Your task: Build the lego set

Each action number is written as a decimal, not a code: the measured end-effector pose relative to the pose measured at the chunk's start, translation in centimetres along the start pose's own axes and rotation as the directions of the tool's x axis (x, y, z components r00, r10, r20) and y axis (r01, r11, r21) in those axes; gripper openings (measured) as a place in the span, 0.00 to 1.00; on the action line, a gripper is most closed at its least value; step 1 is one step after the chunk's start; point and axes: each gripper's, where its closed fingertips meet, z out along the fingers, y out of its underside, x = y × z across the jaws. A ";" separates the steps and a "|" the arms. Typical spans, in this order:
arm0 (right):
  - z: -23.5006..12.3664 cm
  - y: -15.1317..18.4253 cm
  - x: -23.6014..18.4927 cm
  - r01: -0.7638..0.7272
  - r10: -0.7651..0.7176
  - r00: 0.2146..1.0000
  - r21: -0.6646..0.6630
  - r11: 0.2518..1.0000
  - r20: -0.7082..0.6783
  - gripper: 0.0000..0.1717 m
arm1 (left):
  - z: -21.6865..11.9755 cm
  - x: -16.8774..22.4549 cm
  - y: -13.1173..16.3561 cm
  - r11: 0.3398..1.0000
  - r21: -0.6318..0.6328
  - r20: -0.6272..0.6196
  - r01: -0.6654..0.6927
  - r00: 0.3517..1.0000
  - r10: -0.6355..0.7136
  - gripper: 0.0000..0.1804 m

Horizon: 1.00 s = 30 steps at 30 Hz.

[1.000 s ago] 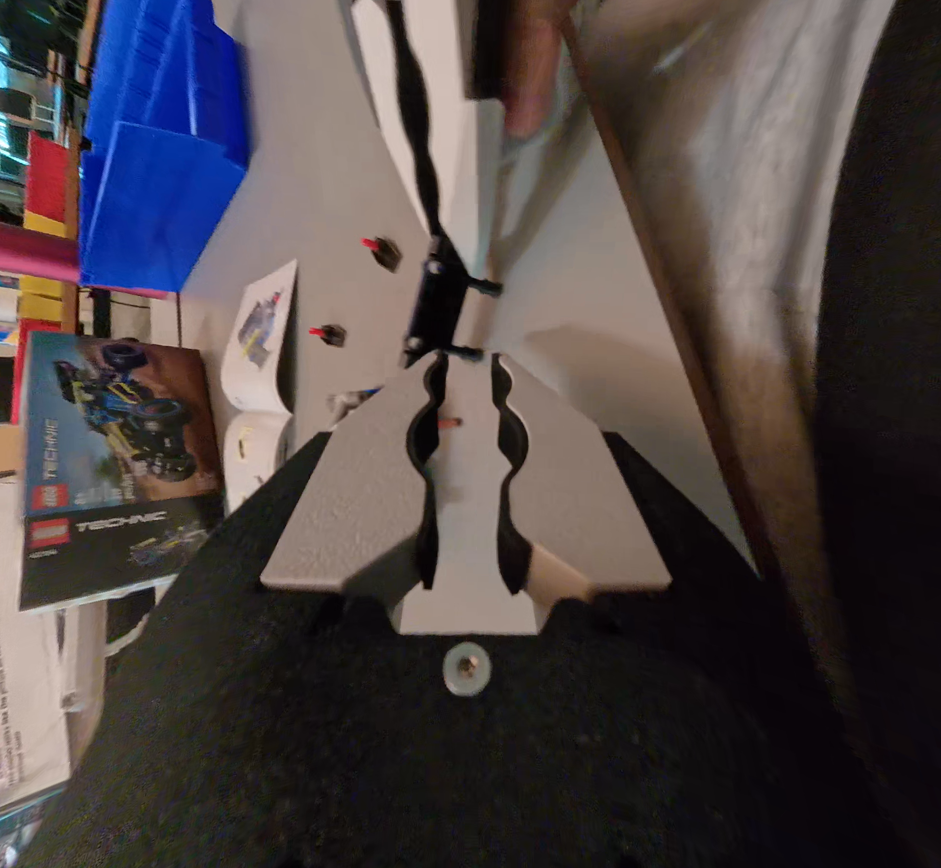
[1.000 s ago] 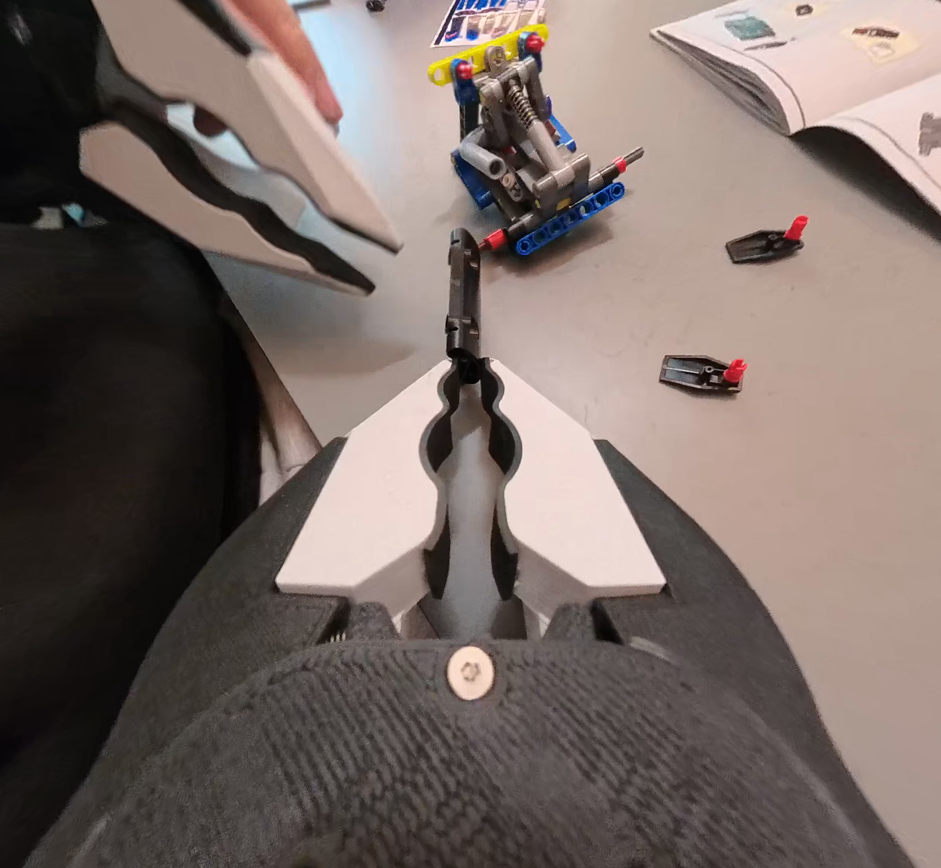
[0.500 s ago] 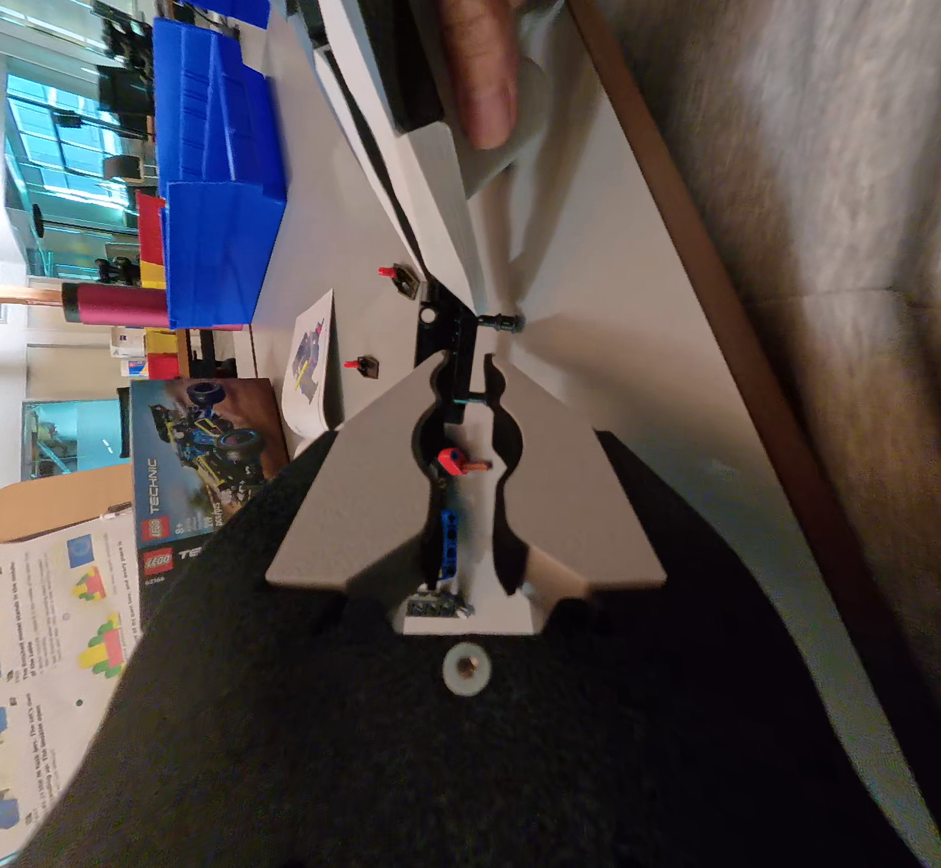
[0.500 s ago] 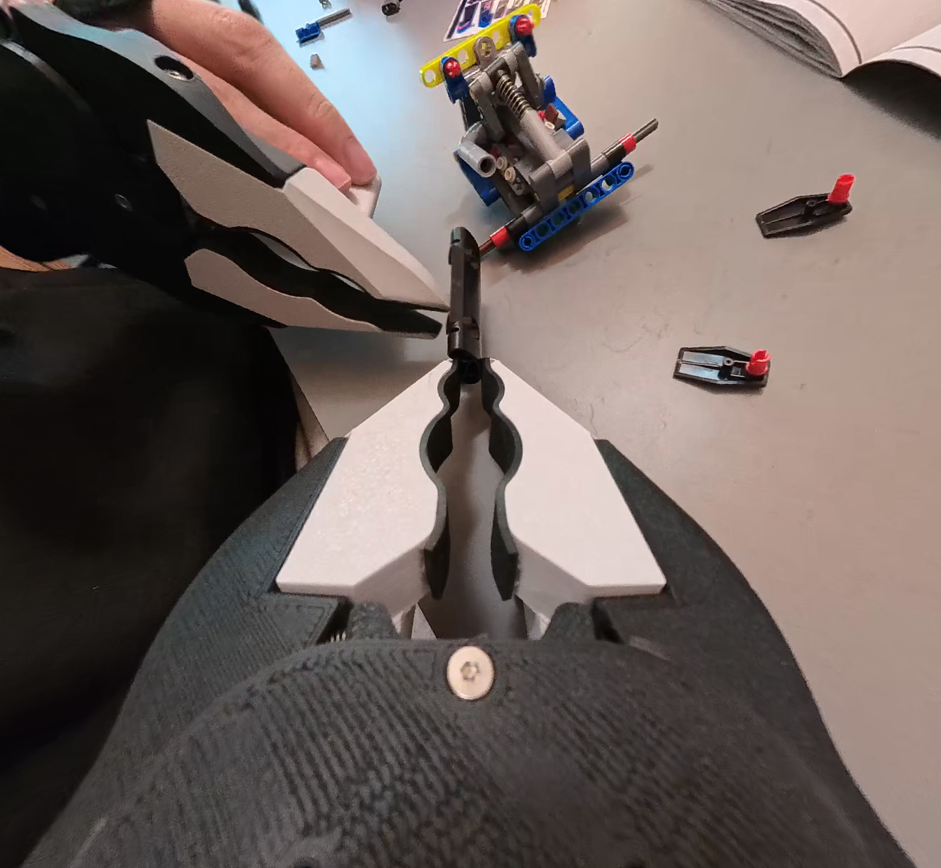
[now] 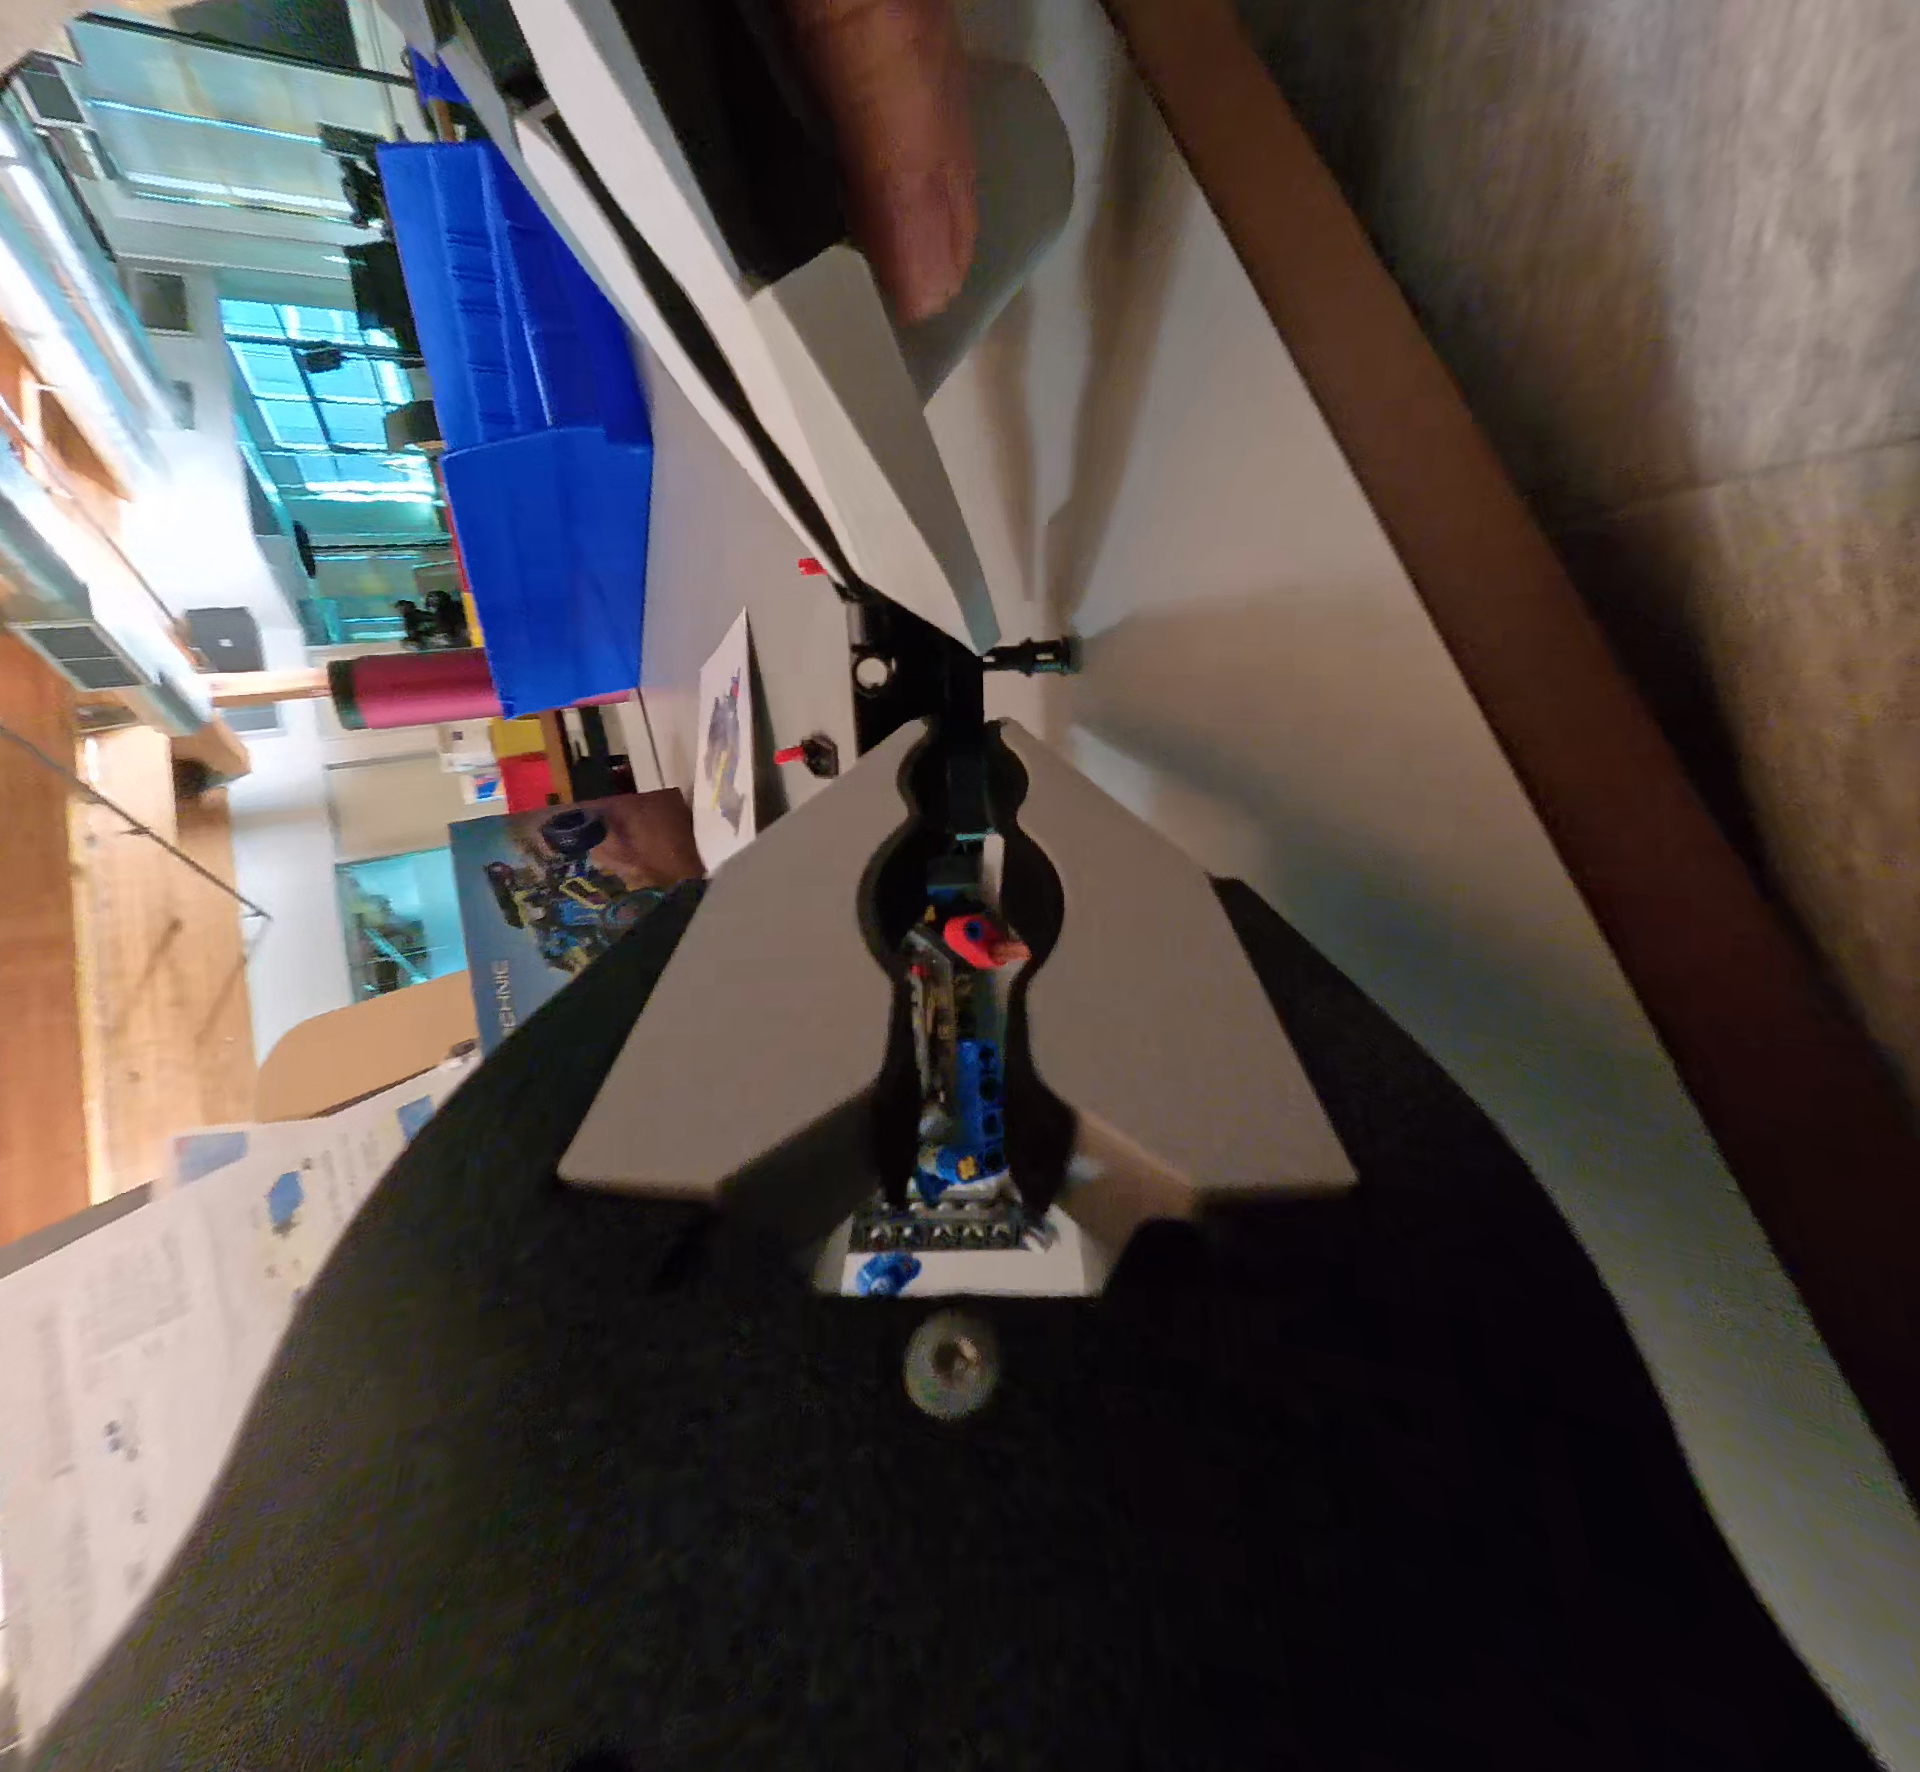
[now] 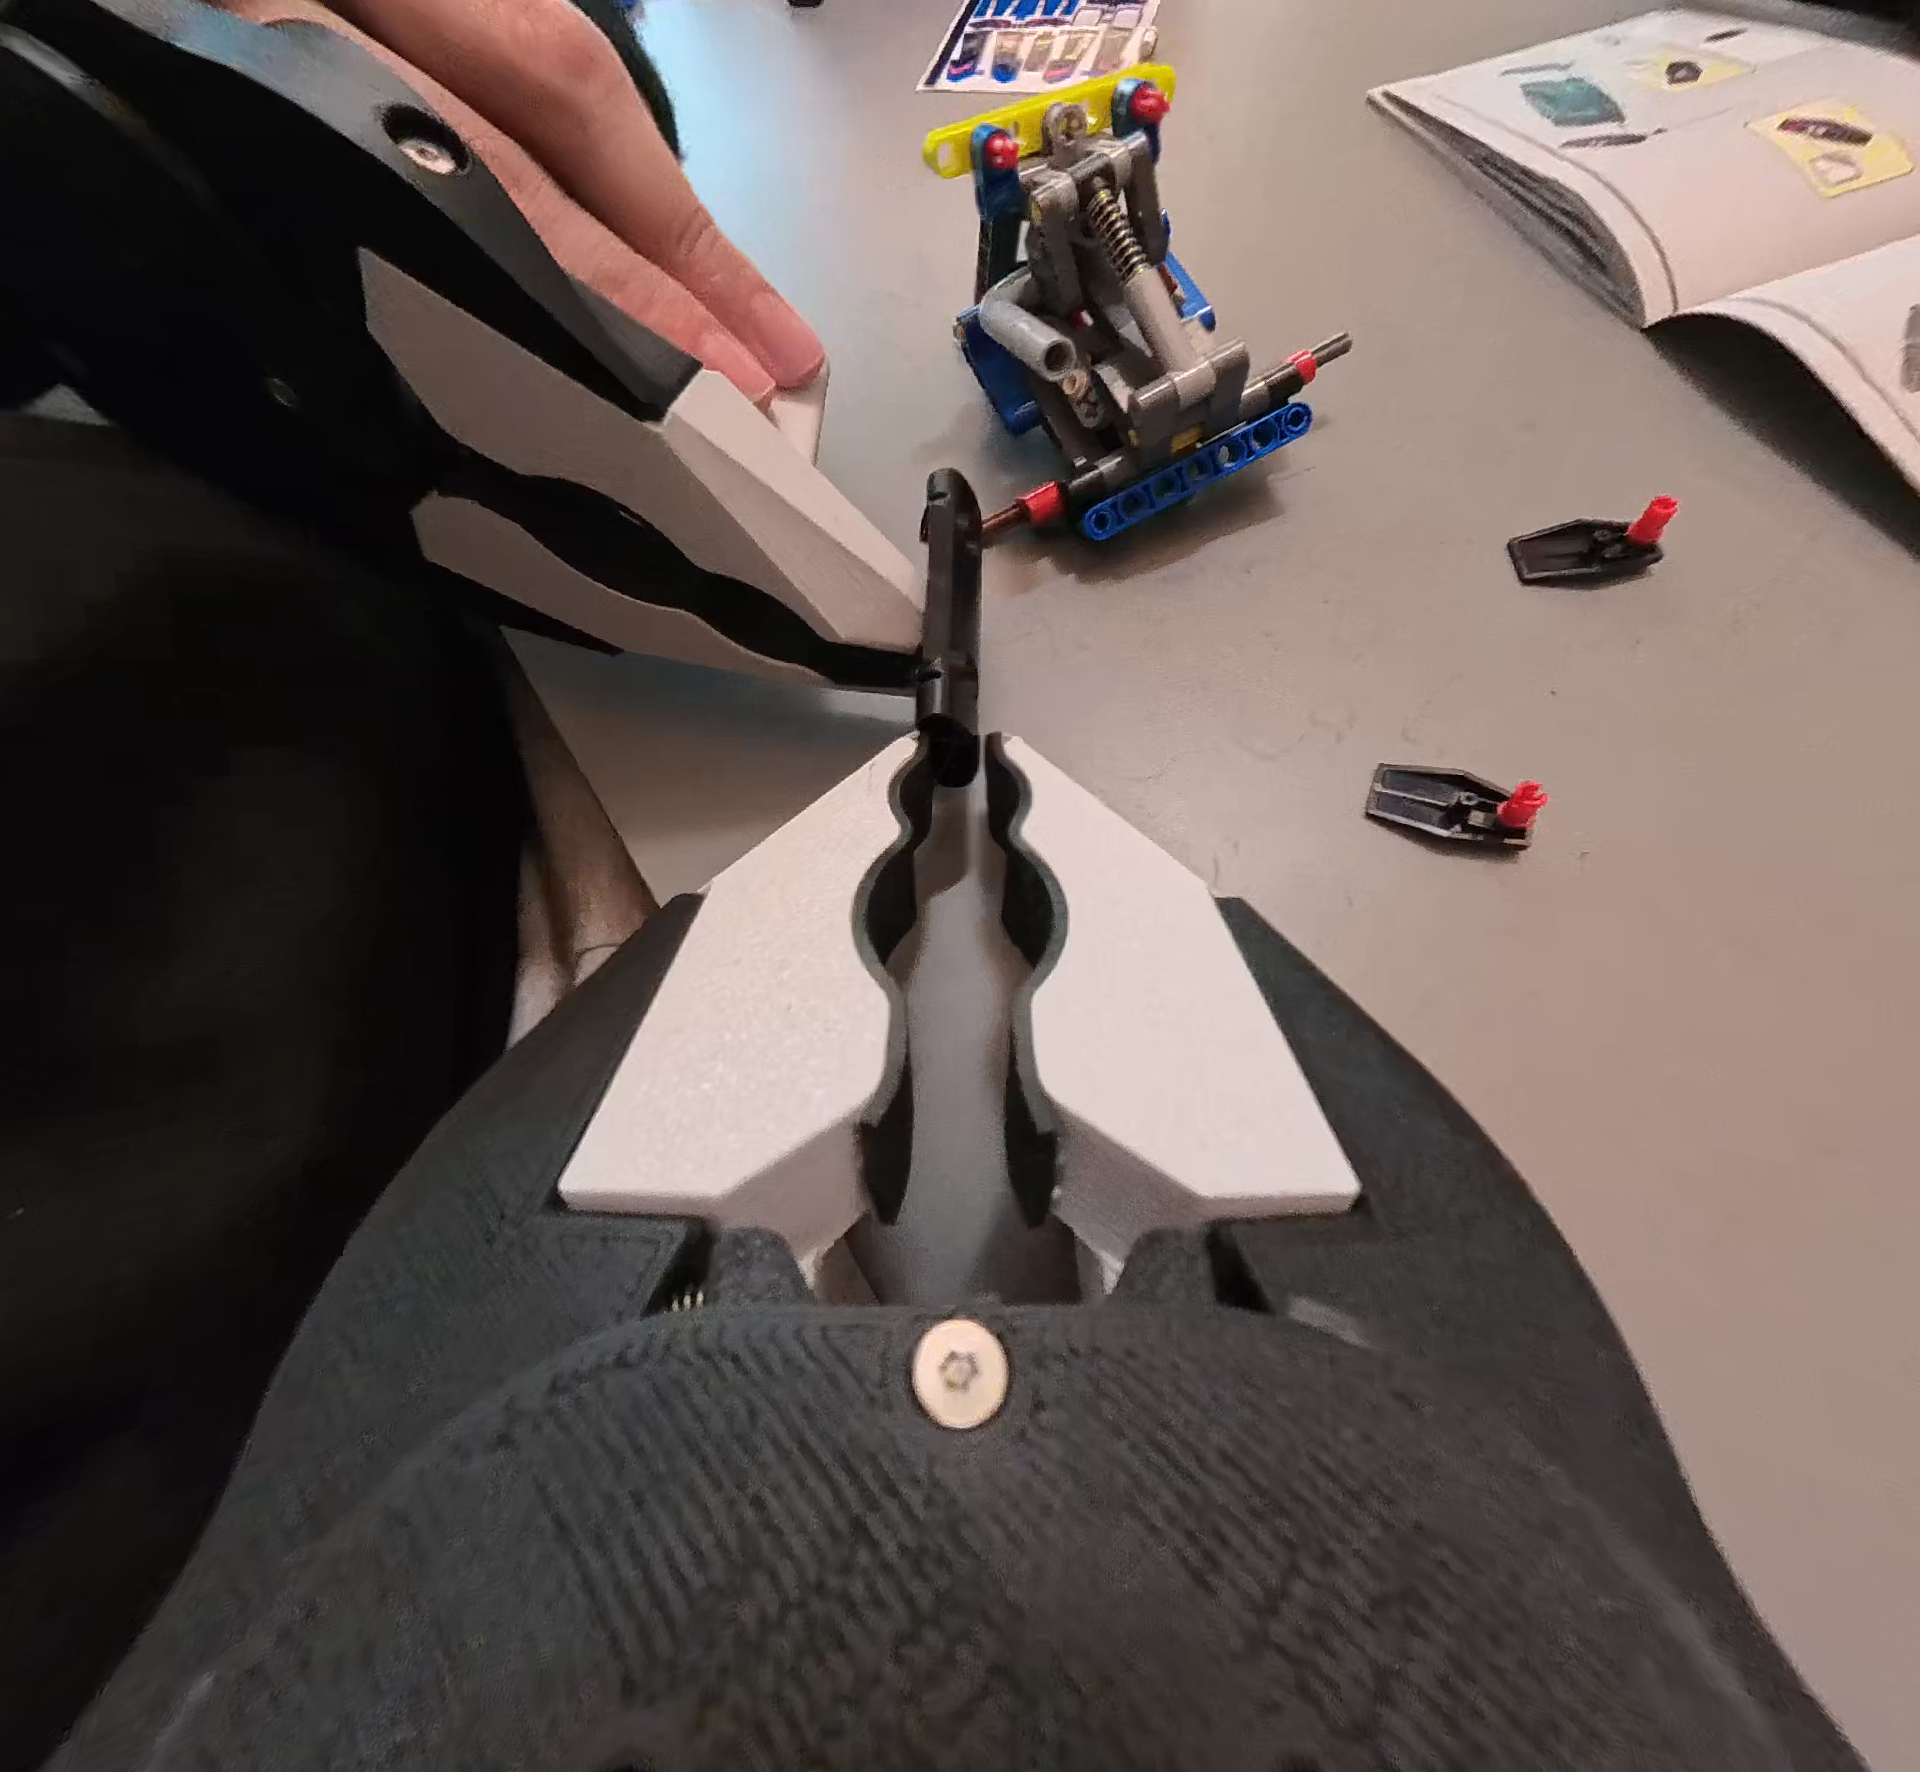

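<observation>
you hold two hand-held grippers with pale grey fingers (image 6: 748, 995) on black textured bodies. the beam (image 6: 951, 600) between them is black. the surface (image 6: 1351, 1047) is plain grey. on it sits a model (image 6: 1112, 320) in blue, grey and yellow with red pins, beside two black plates (image 6: 1455, 808) with red studs. the bins (image 5: 530, 434) are bright blue, the bottle (image 5: 416, 688) magenta.

Bare grey worktop (image 6: 1299, 1047) lies open toward its right edge; 2 flat black pieces with red pins (image 6: 1455, 808) (image 6: 1584, 548) and a grey-blue brick-built chassis (image 6: 1122, 340) block the middle.
</observation>
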 end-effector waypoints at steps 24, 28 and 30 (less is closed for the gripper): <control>1.0 -0.9 0.3 0.333 -0.341 0.938 -0.114 0.936 -0.065 0.08 | 0.4 -0.3 1.0 0.995 -0.083 0.121 -0.063 0.990 0.073 0.02; 1.2 -1.0 0.6 0.372 -0.383 0.918 -0.115 0.921 -0.100 0.04 | 0.3 -0.2 0.9 0.995 -0.067 0.074 -0.070 0.994 0.075 0.02; 1.2 -0.9 0.7 0.374 -0.386 0.919 -0.135 0.918 -0.081 0.05 | 0.4 -0.2 0.8 0.995 -0.064 0.043 -0.079 0.996 0.082 0.01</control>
